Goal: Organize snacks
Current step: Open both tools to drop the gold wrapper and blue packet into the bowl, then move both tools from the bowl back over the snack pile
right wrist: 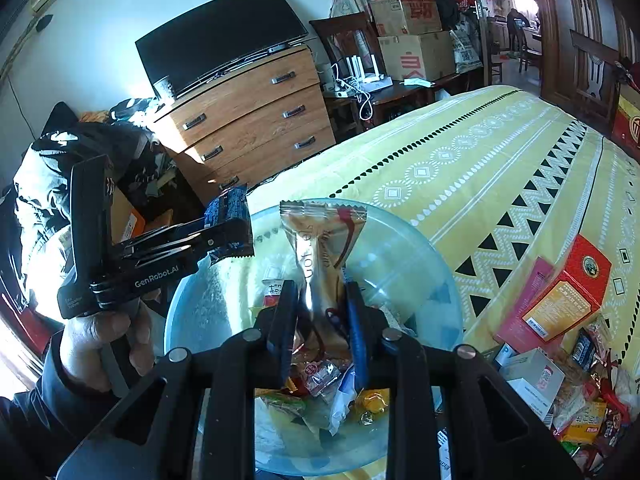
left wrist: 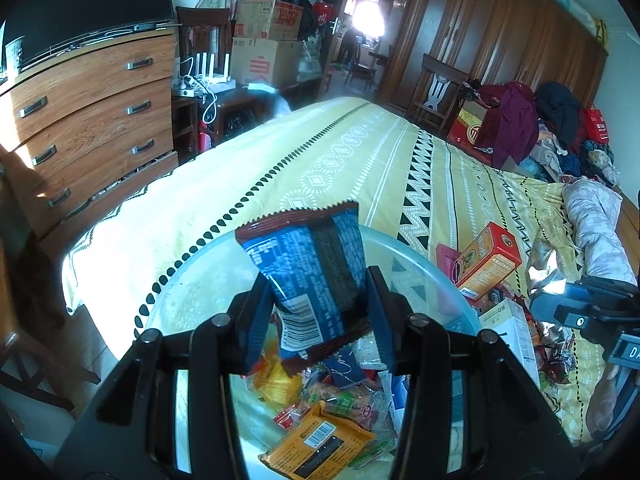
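Observation:
My left gripper [left wrist: 320,314] is shut on a blue and brown snack packet [left wrist: 308,256], which stands upright over a clear bluish plastic basin [left wrist: 192,280] on the bed. Several wrapped snacks lie in the basin, among them an orange packet [left wrist: 316,444]. My right gripper [right wrist: 320,320] is shut on a gold and silver packet with a red ribbon print [right wrist: 320,240], also above the basin [right wrist: 404,248]. In the right wrist view the left gripper [right wrist: 230,236] shows at the basin's left rim with its blue packet [right wrist: 226,204], held by a hand [right wrist: 100,340].
Loose snacks [right wrist: 580,420] are piled on the yellow patterned bedspread [right wrist: 460,168] right of the basin, with a red-orange box [right wrist: 568,296] and a white box [right wrist: 532,380]. A wooden dresser [left wrist: 92,120] stands past the bed's left edge. Clothes [left wrist: 520,120] crowd the far right.

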Action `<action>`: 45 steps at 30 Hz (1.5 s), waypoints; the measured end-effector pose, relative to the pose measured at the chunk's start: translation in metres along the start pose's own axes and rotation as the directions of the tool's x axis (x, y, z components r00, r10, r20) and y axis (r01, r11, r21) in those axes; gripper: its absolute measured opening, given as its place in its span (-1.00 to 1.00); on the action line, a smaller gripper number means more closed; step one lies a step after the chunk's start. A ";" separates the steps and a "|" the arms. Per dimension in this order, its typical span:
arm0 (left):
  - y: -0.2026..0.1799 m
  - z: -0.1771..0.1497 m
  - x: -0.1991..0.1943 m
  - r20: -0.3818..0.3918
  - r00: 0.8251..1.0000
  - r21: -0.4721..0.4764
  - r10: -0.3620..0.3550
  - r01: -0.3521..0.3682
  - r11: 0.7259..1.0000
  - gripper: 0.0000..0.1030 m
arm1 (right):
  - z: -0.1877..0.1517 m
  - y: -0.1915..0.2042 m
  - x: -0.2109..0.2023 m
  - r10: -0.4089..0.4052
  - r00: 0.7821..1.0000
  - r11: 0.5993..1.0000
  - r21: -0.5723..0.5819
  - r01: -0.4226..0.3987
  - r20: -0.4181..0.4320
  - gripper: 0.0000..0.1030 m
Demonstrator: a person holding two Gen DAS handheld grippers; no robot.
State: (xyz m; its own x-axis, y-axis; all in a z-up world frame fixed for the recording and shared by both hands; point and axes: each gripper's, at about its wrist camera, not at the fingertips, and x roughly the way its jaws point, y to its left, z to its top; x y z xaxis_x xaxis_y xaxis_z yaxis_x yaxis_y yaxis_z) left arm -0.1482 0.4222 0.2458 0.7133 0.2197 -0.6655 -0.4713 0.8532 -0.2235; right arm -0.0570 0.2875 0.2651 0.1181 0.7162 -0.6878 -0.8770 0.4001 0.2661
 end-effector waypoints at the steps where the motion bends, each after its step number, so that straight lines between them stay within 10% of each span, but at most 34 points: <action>1: 0.000 0.000 0.000 0.001 1.000 0.000 0.002 -0.002 1.000 -0.02 | 0.000 0.000 0.000 -0.002 1.000 1.000 -0.002 0.002 0.000 -0.43; 10: 0.003 -0.002 -0.002 0.007 1.000 -0.007 -0.005 0.005 1.000 0.64 | -0.008 0.000 -0.004 -0.004 1.000 1.000 0.003 0.004 0.021 -0.13; 15: -0.006 -0.005 -0.013 0.016 0.999 0.008 -0.032 0.032 0.999 0.68 | -0.054 -0.012 -0.040 -0.026 0.993 1.000 0.016 0.025 0.112 -0.12; 25: -0.058 -0.017 -0.018 0.015 0.992 0.099 -0.128 0.126 0.987 0.78 | -0.197 -0.209 -0.112 -0.403 0.913 0.855 0.328 0.401 -0.066 -0.13; 45: -0.106 -0.022 0.025 -0.083 0.989 0.154 -0.122 0.134 0.979 0.80 | -0.142 -0.330 0.069 -0.262 0.936 0.940 0.159 0.303 -0.235 0.04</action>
State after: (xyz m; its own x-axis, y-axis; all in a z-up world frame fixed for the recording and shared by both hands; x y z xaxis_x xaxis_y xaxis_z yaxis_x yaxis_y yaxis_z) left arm -0.0920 0.3271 0.2366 0.7199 0.0733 -0.6902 -0.2858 0.9375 -0.1986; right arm 0.1745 0.1234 0.0336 0.2309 0.4311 -0.8723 -0.7143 0.6838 0.1489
